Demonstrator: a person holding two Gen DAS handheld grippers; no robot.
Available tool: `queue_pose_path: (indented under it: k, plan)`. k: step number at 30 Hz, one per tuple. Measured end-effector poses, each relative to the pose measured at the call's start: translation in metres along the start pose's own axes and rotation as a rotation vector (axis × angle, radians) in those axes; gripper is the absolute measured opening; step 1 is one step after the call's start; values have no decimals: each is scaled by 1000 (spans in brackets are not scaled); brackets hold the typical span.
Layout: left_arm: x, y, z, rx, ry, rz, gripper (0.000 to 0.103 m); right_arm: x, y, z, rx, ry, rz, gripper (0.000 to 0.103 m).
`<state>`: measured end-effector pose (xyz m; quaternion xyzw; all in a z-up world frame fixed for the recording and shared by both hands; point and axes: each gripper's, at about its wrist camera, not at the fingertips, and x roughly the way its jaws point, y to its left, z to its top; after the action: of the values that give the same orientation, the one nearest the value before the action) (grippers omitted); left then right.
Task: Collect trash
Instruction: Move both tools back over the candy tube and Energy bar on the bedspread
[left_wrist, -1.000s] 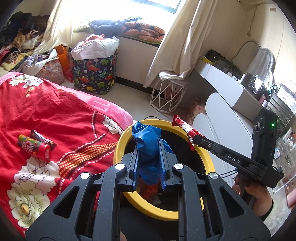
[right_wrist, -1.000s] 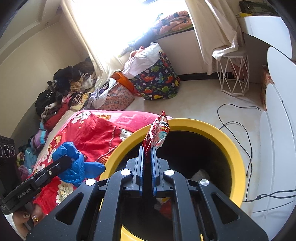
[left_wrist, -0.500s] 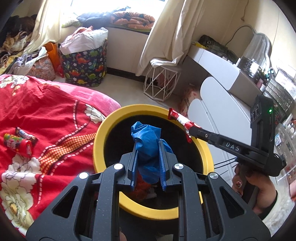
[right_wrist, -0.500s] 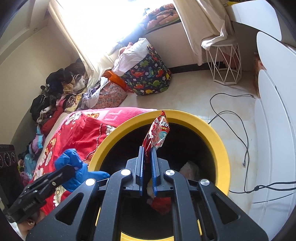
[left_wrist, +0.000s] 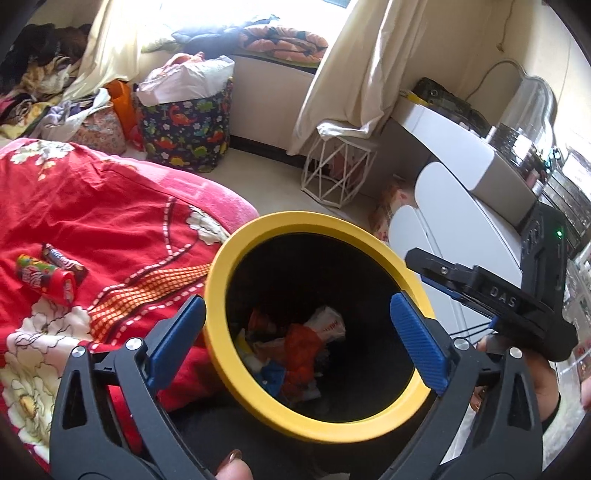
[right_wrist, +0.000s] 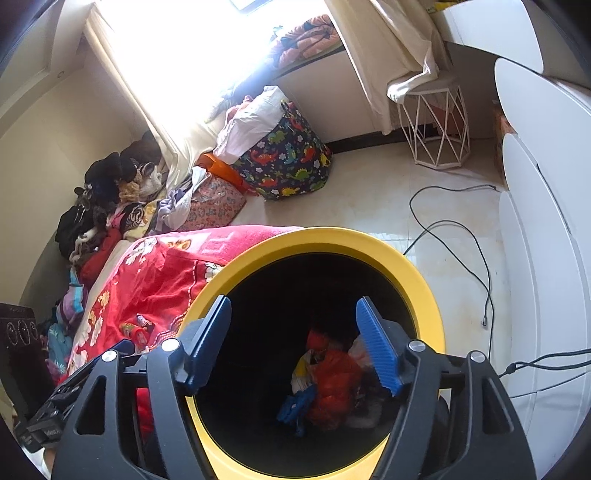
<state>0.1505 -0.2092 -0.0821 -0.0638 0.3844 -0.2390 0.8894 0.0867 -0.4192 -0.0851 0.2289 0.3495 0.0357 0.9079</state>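
A black bin with a yellow rim (left_wrist: 258, 236) (right_wrist: 424, 291) stands beside the bed. Inside lie the blue wrapper (left_wrist: 273, 376) (right_wrist: 295, 404), a red snack packet (left_wrist: 301, 347) (right_wrist: 332, 376) and other trash. My left gripper (left_wrist: 295, 328) is open and empty over the bin mouth. My right gripper (right_wrist: 295, 332) is also open and empty over the bin; it shows in the left wrist view (left_wrist: 424, 275) at the bin's right rim. A red snack tube (left_wrist: 46, 282) and a dark candy bar (left_wrist: 62, 260) lie on the red bedspread (left_wrist: 110, 206).
A dinosaur-print laundry bag (left_wrist: 184, 129) and a white wire stool (left_wrist: 340, 173) stand on the floor by the window. White cabinets (left_wrist: 461, 229) are at the right. Cables (right_wrist: 461, 236) run over the floor. Clothes (right_wrist: 103, 199) are piled past the bed.
Both grippers have opened. The blue wrapper and the red packet have dropped from the fingers into the bin. Both grippers are now further over the bin mouth.
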Motion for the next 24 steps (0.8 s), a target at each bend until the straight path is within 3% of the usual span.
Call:
queue_pose_path:
  k: [11, 24]
  plan:
    - [-21, 16, 7, -29, -58, 54, 92, -4, 31, -1, -75, -28, 25, 73]
    - [-50, 57, 15, -120, -127, 129, 92, 8, 74, -5, -155, 2, 74, 75]
